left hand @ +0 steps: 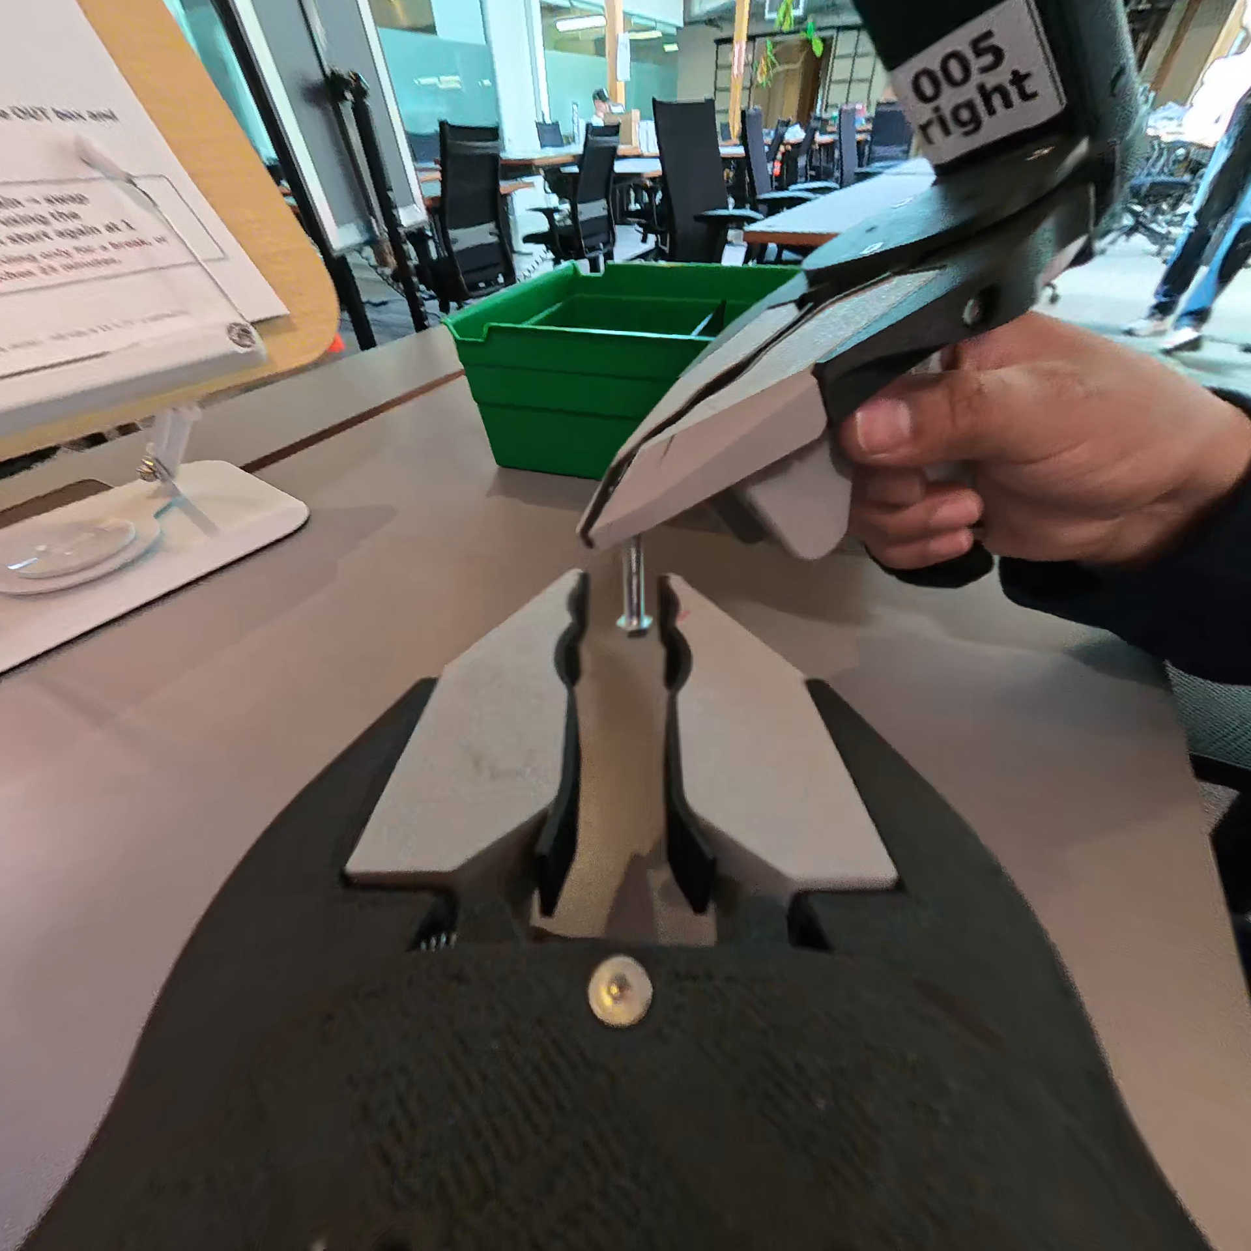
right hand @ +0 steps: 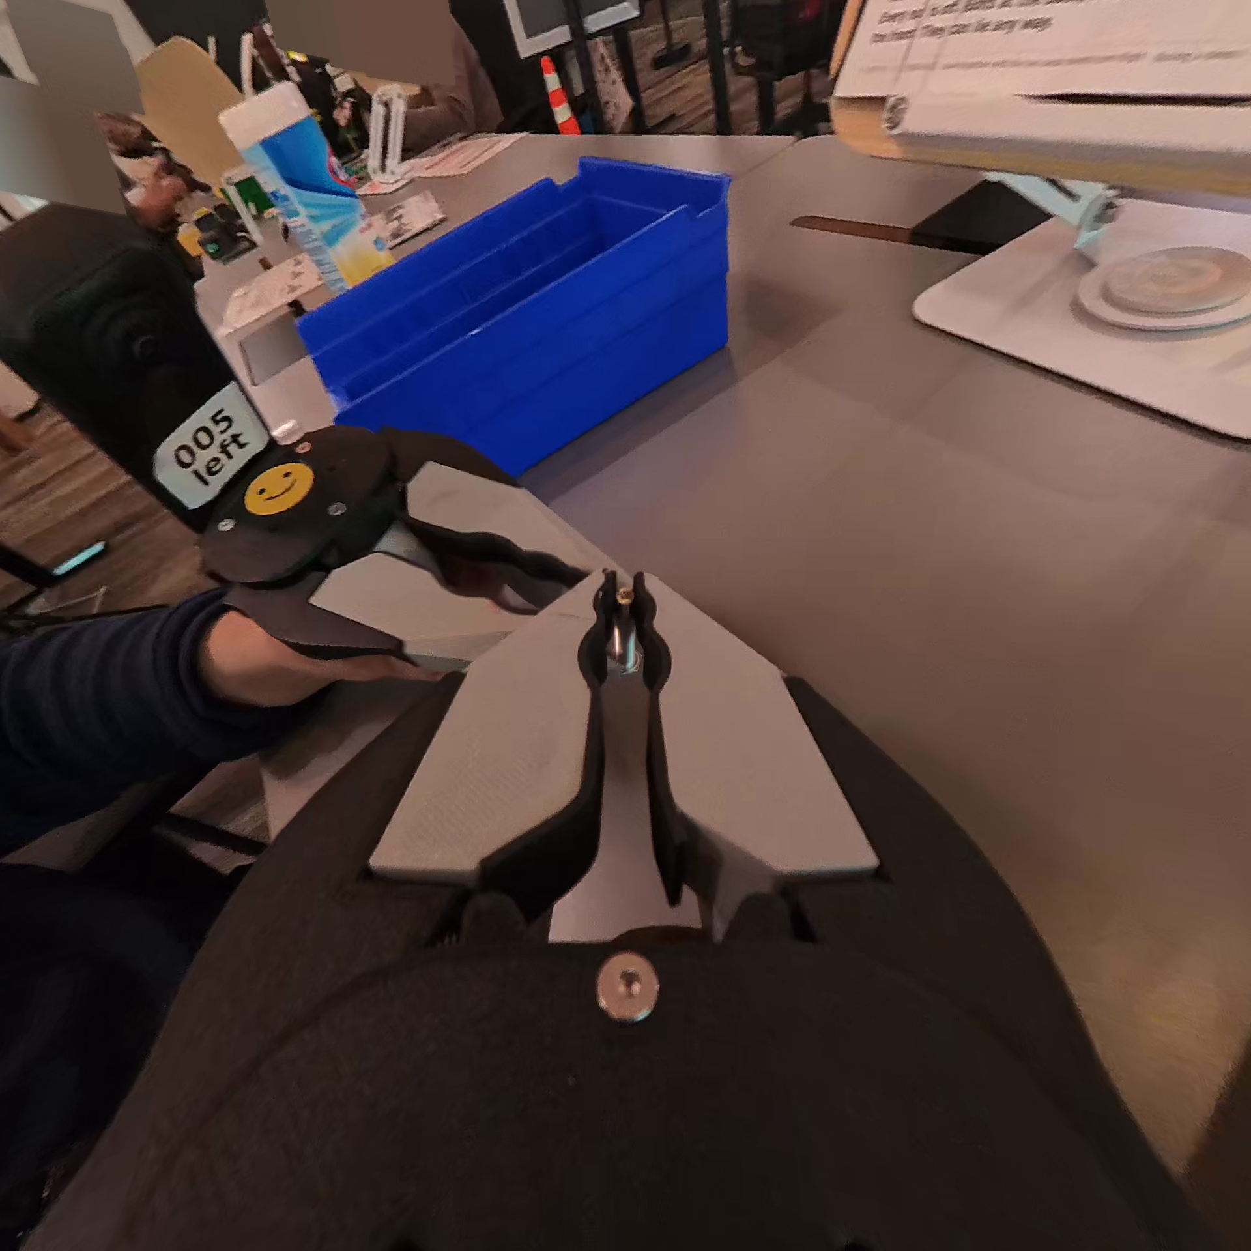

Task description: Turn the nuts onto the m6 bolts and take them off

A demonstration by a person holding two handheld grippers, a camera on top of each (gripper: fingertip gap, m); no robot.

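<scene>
A silver bolt [left hand: 633, 596] hangs upright with its hex head down, just above the grey table [left hand: 338, 677]. My right gripper [left hand: 599, 535] comes in from the upper right and is shut on the bolt's upper end. In the right wrist view the bolt [right hand: 626, 646] sits between that gripper's [right hand: 624, 583] closed fingertips, with a small brass-coloured tip beyond them. My left gripper [left hand: 624, 585] is open and empty, its fingertips on either side of the bolt's lower part and not touching it. It also shows in the right wrist view [right hand: 541, 602]. I see no separate nut.
A green bin [left hand: 575, 379] stands behind the bolt. A blue bin [right hand: 541, 352] stands on the far side of the table. A white sign stand [left hand: 169, 514] is at the left. A spray can [right hand: 304, 189] and clutter lie beyond the blue bin. Hands hold both grippers. Less than 4 cm separates the two grippers' tips.
</scene>
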